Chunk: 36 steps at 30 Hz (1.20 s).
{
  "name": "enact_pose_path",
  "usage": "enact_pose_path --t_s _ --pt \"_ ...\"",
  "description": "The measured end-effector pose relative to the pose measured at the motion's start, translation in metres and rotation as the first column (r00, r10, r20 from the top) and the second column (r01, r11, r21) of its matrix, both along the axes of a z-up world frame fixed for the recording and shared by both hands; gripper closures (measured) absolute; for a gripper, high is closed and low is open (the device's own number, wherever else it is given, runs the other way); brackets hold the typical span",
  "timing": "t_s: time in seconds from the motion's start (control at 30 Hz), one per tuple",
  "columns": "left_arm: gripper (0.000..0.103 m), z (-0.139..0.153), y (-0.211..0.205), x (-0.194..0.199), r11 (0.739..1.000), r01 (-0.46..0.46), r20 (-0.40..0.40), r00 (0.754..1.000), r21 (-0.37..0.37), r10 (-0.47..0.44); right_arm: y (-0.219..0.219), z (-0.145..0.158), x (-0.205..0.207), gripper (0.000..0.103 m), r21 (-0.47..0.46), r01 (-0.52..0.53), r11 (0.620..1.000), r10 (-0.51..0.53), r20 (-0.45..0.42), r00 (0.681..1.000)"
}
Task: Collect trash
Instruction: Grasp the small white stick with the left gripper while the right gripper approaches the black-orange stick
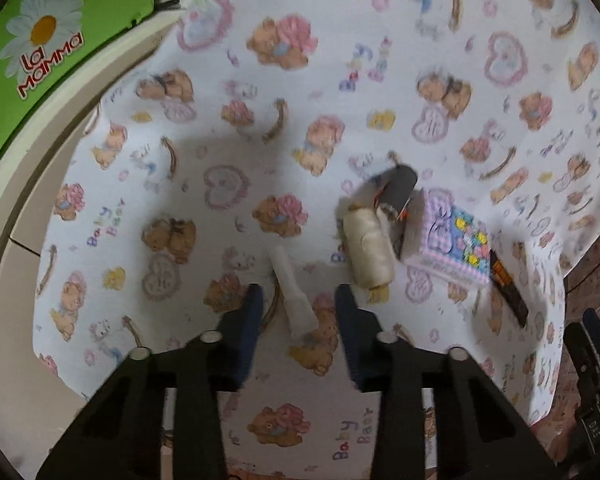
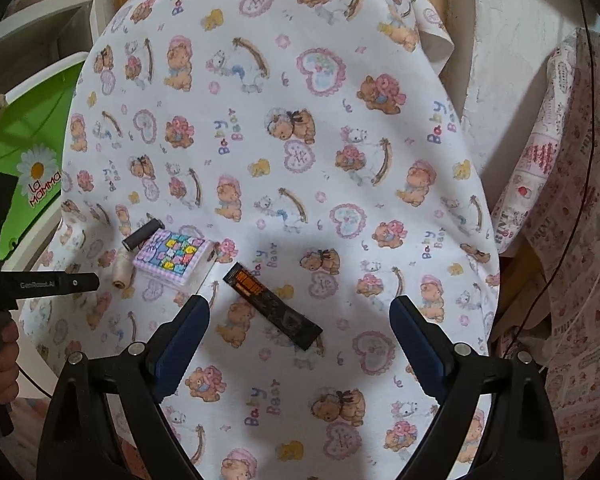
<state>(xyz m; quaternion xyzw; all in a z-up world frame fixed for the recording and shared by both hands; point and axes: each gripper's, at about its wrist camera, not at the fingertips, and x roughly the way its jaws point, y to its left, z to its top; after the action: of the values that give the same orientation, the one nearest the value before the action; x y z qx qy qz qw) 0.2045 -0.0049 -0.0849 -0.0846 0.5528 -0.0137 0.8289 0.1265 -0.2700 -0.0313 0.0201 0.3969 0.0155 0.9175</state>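
While the left gripper hangs with jaws open around the small white tube lying on the cloth-covered desk, it should settle lower and close squarely mid-length; the right gripper waits, jaws wide, over the dark wrapper.

Cloth open beyond; spools, box, wrapper cluster together.

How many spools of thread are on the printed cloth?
2. A cream spool lies right of the left hand-held gripper; a dark spool lies just beyond it, against the checkered box. More could be hidden behind that box.
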Motion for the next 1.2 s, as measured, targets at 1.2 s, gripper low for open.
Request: enact_pose_path --t_s 1.2 --pt "0.091 0.065 0.009 -0.048 0.981 0.03 0.253 0.964 0.193 -0.079 0.046 -0.053 0.061 0.035 -0.062 -0.186 0.981 0.175 -0.16 0.972"
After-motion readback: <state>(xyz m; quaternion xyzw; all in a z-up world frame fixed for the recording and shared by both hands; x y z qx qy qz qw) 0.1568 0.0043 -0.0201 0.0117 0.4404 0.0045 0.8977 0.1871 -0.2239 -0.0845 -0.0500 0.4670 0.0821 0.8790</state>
